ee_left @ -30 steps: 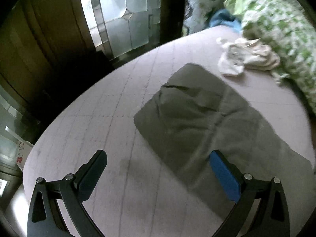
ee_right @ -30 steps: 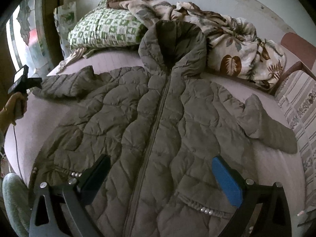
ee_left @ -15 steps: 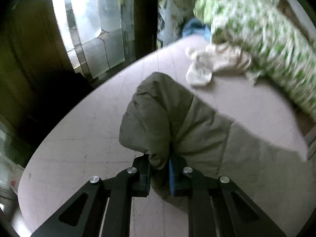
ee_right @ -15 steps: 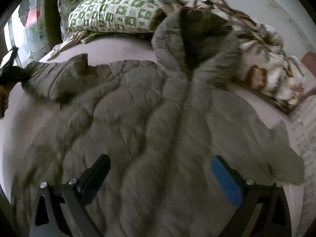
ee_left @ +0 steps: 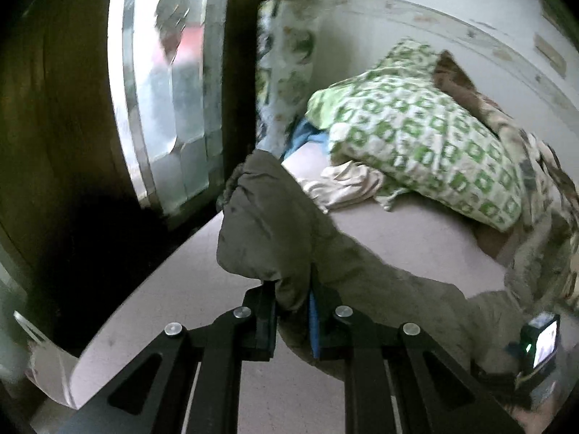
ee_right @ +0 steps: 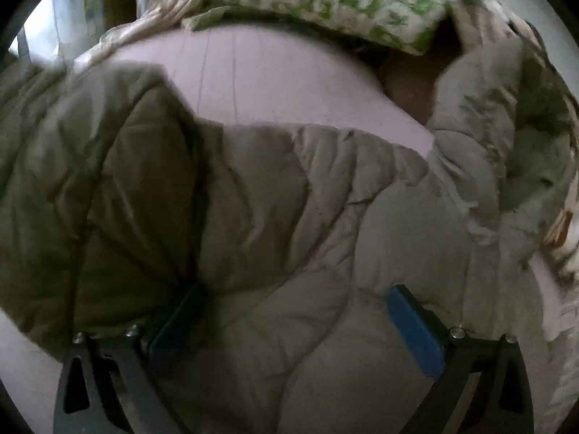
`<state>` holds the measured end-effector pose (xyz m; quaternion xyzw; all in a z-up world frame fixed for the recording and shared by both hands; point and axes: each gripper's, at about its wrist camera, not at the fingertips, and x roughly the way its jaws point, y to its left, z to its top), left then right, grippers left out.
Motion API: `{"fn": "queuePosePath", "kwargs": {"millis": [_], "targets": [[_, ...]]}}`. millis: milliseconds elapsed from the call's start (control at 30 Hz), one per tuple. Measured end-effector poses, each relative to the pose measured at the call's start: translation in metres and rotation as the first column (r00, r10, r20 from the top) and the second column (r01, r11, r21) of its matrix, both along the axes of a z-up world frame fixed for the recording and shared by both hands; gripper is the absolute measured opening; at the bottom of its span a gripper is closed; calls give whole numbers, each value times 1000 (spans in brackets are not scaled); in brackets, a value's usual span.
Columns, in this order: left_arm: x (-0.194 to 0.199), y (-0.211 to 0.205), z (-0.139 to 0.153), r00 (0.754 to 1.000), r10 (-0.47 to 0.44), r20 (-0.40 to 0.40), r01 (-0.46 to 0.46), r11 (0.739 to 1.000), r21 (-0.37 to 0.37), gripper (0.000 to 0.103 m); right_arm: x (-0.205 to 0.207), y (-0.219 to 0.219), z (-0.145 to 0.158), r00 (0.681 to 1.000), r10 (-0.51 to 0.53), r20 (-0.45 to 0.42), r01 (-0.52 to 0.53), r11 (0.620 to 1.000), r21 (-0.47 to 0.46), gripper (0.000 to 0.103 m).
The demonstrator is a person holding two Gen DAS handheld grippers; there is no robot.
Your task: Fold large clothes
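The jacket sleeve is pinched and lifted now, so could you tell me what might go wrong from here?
1. The left hand-held gripper holds only a small bunch of the olive sleeve; the puffy fabric could slip out as it is carried over.
2. The right hand-held gripper is open above the jacket body, so nothing pins it and the whole jacket may drag.
3. The sleeve could snag the cream cloth nearby.

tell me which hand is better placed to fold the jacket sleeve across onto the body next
Left. The left gripper is already shut on the sleeve, lifted off the bed. The right gripper is open over the jacket body, gripping nothing.
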<state>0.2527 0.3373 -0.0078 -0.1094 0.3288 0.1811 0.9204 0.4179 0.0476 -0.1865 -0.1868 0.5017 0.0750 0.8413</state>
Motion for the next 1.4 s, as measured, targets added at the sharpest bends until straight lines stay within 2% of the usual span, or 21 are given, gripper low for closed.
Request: {"fn": "queuePosePath", "kwargs": {"millis": [67,133,267,433,567,700,800,900,967,1033,1100,1167,1200,1233,1267,1333,1400], "targets": [[-3,-18,11,998,-56,17,56,998,14,14,-2,-13,14,1000,-14,-13,15,997,78,103],[-6,-40,20,993,-116,32,115,993,28,14,-17,-37,34,999,-39,25,34,987,155,103],[-10,-94,39,968,-239,69,236,970,52,14,-54,-87,57,997,-54,53,44,984,172,103],[-7,-175,47,923,-378,69,373,925,74,14,-95,-166,71,988,-140,59,126,971,202,103],[2,-238,41,887,-460,45,457,887,66,14,-120,-219,79,973,-223,66,205,958,202,103],[1,-305,30,846,-533,24,530,844,89,14,-138,-264,82,956,-289,59,269,936,226,103],[4,-359,21,810,-586,10,585,809,48,14,-153,-298,82,940,-336,64,312,918,245,103],[3,-407,7,778,-628,-4,628,777,49,14,-162,-320,80,924,-376,64,348,901,259,103],[7,-436,-9,763,-645,-35,646,761,60,15,-169,-336,79,911,-408,61,378,885,271,103],[14,-460,-31,764,-639,-89,645,760,79,16,-176,-349,76,903,-426,57,396,875,278,103],[20,-477,-57,768,-616,-175,635,769,79,22,-182,-359,72,895,-443,50,413,866,283,103],[23,-481,-75,759,-606,-239,631,775,39,36,-190,-367,72,891,-451,50,420,862,286,103],[22,-481,-79,752,-609,-251,633,774,20,40,-192,-370,71,890,-453,52,421,861,286,103],[18,-480,-81,748,-613,-254,636,771,12,47,-194,-373,71,888,-457,53,424,859,287,103],[15,-478,-81,749,-611,-256,637,771,21,58,-196,-376,72,886,-461,54,428,856,288,103],[10,-474,-75,762,-598,-248,629,774,65,70,-198,-379,72,882,-468,56,434,852,293,103],[1,-464,-61,769,-601,-216,629,772,89,71,-195,-378,72,879,-474,51,437,845,306,103]]}}
